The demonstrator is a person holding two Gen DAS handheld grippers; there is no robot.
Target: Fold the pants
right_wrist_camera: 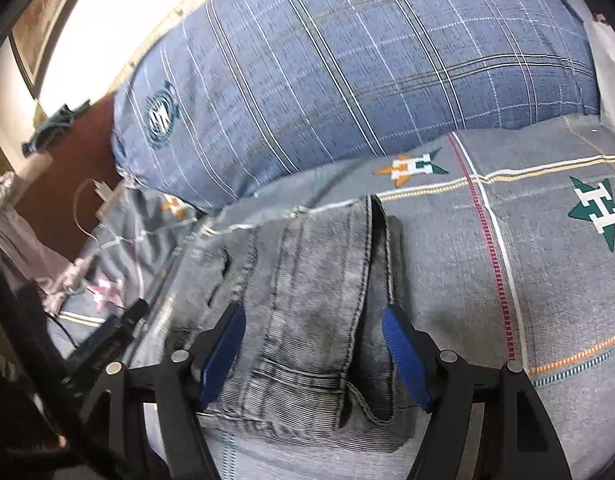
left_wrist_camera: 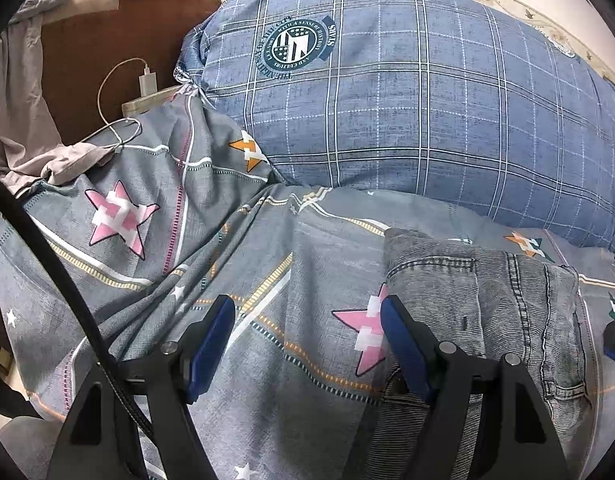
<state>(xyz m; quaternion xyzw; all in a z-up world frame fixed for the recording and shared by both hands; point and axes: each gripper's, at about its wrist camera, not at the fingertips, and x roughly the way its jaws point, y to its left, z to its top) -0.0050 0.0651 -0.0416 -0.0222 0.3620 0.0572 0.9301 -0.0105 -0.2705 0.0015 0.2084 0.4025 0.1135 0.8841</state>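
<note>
both grippers wide open, nothing held. right gripper (right_wrist_camera: 313, 350) hovers over jeans (right_wrist_camera: 307, 300), folded bundle on bedsheet (right_wrist_camera: 547, 280); fingers straddle it, pads clear of cloth. bundle's long axis runs away from fingers toward pillow (right_wrist_camera: 347, 60). left gripper (left_wrist_camera: 303, 344) over bare sheet, jeans (left_wrist_camera: 487, 300) just off its right finger. right hand nearer. fold looks about done, judging by compact shape.

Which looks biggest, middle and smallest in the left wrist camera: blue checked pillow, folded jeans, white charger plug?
1. Blue checked pillow
2. Folded jeans, though they lie nearer the camera
3. White charger plug
</note>
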